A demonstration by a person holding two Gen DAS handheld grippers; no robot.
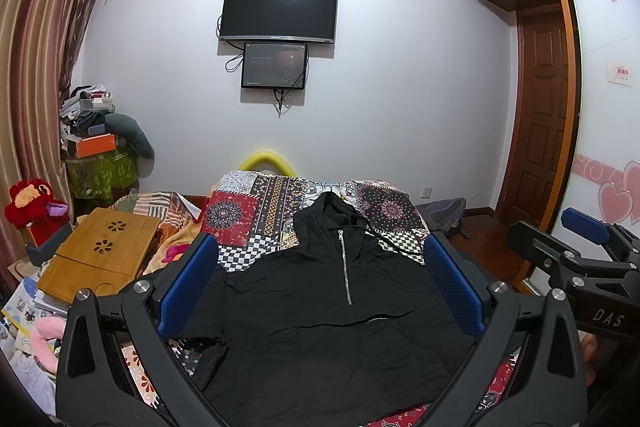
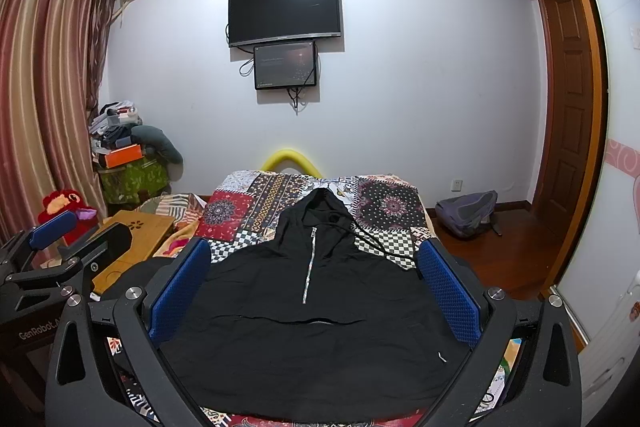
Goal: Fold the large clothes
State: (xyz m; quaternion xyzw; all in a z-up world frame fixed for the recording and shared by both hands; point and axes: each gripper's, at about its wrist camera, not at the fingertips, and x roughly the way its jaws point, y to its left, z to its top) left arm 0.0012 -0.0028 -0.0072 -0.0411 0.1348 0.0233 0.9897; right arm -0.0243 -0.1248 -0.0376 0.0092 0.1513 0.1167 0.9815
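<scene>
A black half-zip hoodie [image 1: 320, 307] lies flat, front up, on a patchwork bedspread [image 1: 256, 211], hood pointing away from me. It also shows in the right wrist view [image 2: 312, 315]. My left gripper [image 1: 320, 267] is open and empty, held above the hoodie's lower half. My right gripper [image 2: 316, 267] is open and empty, also above the hoodie. The right gripper shows at the right edge of the left wrist view [image 1: 576, 259]; the left gripper shows at the left edge of the right wrist view [image 2: 60, 247].
A bamboo lap table [image 1: 100, 255] and a red plush toy [image 1: 32, 207] lie left of the bed. A pile of clutter [image 1: 96, 139] stands in the far left corner. A grey backpack [image 2: 468, 213] sits on the wood floor at right. A TV [image 1: 278, 11] hangs on the far wall.
</scene>
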